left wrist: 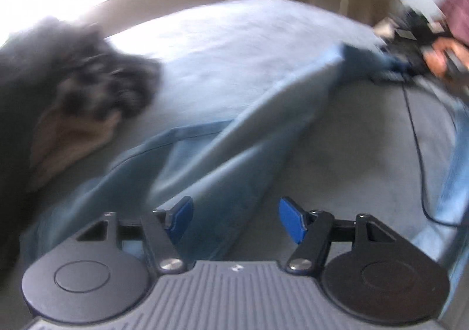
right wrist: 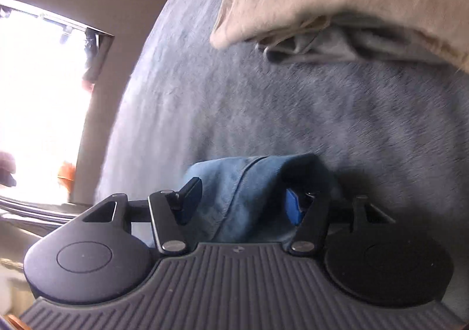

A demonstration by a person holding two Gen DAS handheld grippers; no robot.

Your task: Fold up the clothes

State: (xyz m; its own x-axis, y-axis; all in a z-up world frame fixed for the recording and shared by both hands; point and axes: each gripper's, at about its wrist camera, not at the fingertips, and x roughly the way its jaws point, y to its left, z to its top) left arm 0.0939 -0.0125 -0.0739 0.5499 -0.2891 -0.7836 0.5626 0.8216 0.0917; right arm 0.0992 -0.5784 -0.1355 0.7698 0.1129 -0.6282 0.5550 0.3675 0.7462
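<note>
Blue-padded left gripper (left wrist: pixel 236 220) hangs spread over the light-blue denim garment (left wrist: pixel 205 154); the right gripper (right wrist: pixel 239 201), jaws apart, straddles a fold of it on the grey-blue bedspread (right wrist: pixel 322 113).

Blue jeans (left wrist: pixel 222 136) (lighter on the inside) lie on a grey-blue bedcover (left wrist: pixel 222 46) beside dark clothes (left wrist: pixel 73 75).

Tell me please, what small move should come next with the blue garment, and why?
Probably close the left tool on the blue garment. Its fingers stand open with cloth lying between them, while the right tool already has a bunch of the same cloth between its fingers; both ends must be held before folding.
</note>
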